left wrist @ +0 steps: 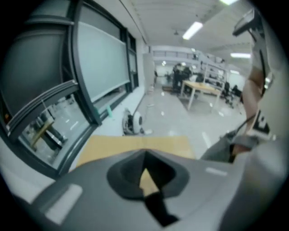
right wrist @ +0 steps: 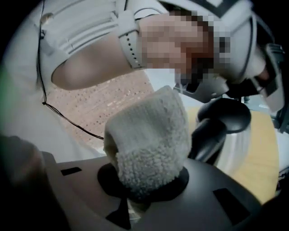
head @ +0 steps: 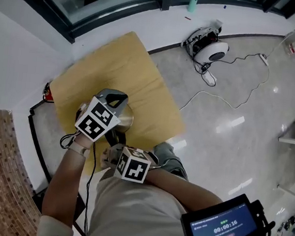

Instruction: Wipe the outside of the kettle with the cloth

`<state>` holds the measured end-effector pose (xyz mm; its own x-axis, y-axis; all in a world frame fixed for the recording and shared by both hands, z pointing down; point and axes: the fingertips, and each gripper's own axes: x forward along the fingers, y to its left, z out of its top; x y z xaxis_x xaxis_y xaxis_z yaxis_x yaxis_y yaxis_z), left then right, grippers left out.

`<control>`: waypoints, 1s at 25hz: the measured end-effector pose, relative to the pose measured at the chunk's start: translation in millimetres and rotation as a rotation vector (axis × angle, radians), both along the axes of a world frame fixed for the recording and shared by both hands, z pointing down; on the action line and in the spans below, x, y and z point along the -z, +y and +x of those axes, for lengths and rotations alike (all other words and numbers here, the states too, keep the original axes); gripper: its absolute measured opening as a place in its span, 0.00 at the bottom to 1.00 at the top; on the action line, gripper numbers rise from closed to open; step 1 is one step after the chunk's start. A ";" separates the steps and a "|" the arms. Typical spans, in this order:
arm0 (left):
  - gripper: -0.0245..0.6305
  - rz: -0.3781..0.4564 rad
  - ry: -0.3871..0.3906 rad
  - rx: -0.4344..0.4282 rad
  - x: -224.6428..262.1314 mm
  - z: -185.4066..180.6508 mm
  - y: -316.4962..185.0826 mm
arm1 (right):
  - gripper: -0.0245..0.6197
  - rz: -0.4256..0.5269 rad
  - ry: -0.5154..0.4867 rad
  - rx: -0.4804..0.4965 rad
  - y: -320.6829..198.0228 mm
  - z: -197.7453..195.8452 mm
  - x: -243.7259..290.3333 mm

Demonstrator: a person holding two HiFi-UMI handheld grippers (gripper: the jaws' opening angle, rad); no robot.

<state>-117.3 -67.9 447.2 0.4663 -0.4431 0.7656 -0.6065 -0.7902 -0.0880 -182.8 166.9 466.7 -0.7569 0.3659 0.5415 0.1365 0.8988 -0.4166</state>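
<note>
Head view: the kettle [head: 124, 119] stands on the wooden table [head: 137, 67], left gripper [head: 111, 103] over it, right gripper [head: 117, 153] just beside. Left gripper view: jaws look drawn together on nothing (just a wedge of table between them). Right gripper view: jaws pinch the fleecy cloth [right wrist: 146, 140], close beside the kettle's black handle [right wrist: 210, 135].

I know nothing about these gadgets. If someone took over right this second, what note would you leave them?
Right gripper: shut on the fluffy white cloth, close beside the kettle, by its black handle.
Left gripper: above the kettle; jaw state unclear, nothing seen between them.
Kettle stands on the wooden table.
Done: cloth in grip.
Left: wipe the kettle's outside; how much is wiped cannot be told.
</note>
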 end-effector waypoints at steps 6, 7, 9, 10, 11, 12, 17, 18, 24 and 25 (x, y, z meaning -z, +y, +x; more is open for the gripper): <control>0.04 -0.051 -0.124 0.066 -17.0 -28.9 24.6 | 0.15 -0.017 -0.056 -0.439 -78.5 61.2 1.2; 0.03 -0.057 -0.092 0.144 -15.6 -40.7 24.6 | 0.15 -0.008 -0.064 -0.502 -95.8 67.1 0.4; 0.03 -0.086 0.007 0.305 -10.7 -63.2 25.5 | 0.15 0.038 -0.063 -0.575 -125.3 73.1 -2.4; 0.02 -0.110 0.067 0.369 -7.6 -70.4 27.4 | 0.15 0.065 -0.057 -0.595 -138.2 74.2 -4.1; 0.02 -0.139 0.136 0.428 -4.3 -75.0 30.5 | 0.15 0.086 -0.051 -0.615 -150.9 74.1 -6.2; 0.02 -0.169 0.212 0.483 -1.1 -77.7 35.2 | 0.15 0.098 -0.049 -0.639 -164.3 72.6 -9.0; 0.02 -0.128 0.376 0.595 4.8 -63.1 57.3 | 0.15 -0.076 -0.119 -0.748 -231.8 51.0 -26.3; 0.02 -0.080 0.332 0.587 4.3 -57.0 61.5 | 0.15 -0.165 -0.152 -0.758 -232.8 48.4 -23.4; 0.02 0.142 0.245 0.651 17.8 -50.1 81.6 | 0.15 -0.376 -0.158 -0.794 -175.0 82.6 -53.8; 0.02 0.158 0.235 0.650 18.0 -50.5 78.7 | 0.15 -0.425 -0.054 -0.826 -171.4 91.1 -87.8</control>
<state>-167.8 10.7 429.1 0.2144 -0.7850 0.5812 -0.9681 -0.2500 0.0194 -91.7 -4.5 554.5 -0.8859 -0.1411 0.4419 -0.4500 0.4925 -0.7450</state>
